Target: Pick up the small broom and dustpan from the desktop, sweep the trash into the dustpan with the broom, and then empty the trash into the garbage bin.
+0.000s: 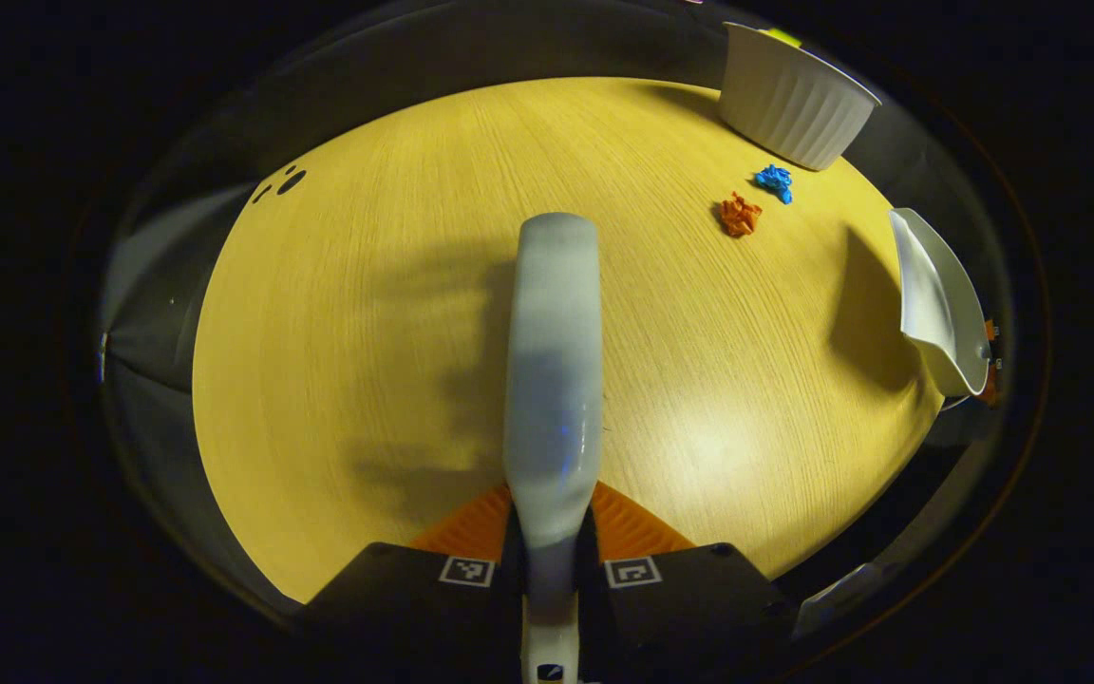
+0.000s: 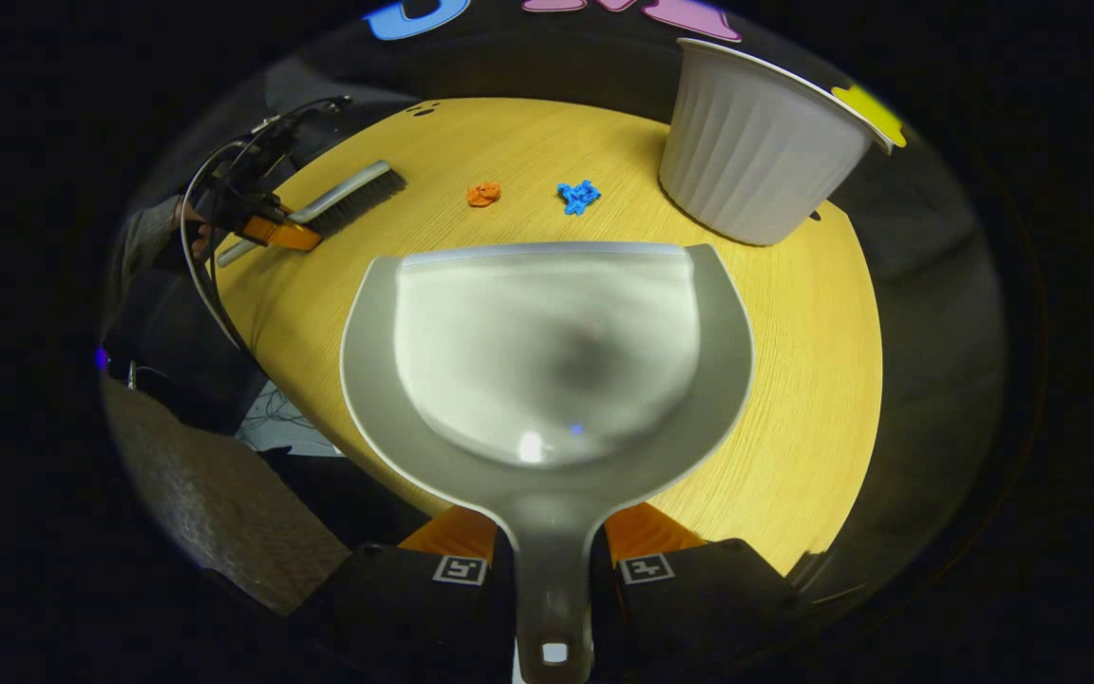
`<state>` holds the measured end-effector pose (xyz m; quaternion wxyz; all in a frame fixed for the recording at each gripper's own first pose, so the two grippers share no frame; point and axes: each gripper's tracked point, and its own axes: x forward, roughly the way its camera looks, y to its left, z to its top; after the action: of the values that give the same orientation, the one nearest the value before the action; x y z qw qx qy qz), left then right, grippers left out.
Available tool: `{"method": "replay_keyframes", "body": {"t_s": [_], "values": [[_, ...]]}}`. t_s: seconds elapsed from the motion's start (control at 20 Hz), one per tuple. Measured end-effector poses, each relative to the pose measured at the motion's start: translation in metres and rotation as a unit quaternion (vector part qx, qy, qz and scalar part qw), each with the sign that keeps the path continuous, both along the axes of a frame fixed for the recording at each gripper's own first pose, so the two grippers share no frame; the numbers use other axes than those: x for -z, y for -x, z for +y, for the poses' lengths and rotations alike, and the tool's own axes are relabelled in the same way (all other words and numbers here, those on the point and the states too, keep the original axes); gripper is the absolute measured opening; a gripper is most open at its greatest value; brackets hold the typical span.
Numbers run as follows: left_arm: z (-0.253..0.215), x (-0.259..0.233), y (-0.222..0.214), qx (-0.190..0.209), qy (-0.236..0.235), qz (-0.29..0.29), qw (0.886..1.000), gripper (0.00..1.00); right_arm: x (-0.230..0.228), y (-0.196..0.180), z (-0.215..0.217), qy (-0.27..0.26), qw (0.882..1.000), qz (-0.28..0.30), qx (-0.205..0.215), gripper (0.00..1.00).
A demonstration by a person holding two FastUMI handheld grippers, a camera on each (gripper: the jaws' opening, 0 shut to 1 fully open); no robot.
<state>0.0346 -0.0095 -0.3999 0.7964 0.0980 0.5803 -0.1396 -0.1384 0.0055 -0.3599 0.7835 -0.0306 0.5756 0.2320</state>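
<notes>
Risk is scattering: left gripper clamps the broom, right gripper clamps the dustpan, and light scraps near the bin may fly past.

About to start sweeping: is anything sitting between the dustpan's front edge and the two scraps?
Nothing visible. Bare tabletop separates the dustpan lip from the orange scrap and blue scrap; the garbage bin stands off to the right.
</notes>
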Motion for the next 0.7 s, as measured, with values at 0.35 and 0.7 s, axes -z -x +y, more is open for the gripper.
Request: {"method": "replay_keyframes", "body": {"t_s": [0.35, 0.7], "values": [[-0.045, -0.038, -0.063, 0.01, 0.009, -0.087, 0.996, 0.25, -0.004, -0.023, -0.003, 0.024, 0.996, 0.055, -0.062, 0.36], [-0.103, -0.028, -0.097, 0.065, 0.001, -0.073, 0.995, 0.25, 0.017, -0.044, -0.006, 0.034, 0.993, 0.09, -0.074, 0.36]]}}
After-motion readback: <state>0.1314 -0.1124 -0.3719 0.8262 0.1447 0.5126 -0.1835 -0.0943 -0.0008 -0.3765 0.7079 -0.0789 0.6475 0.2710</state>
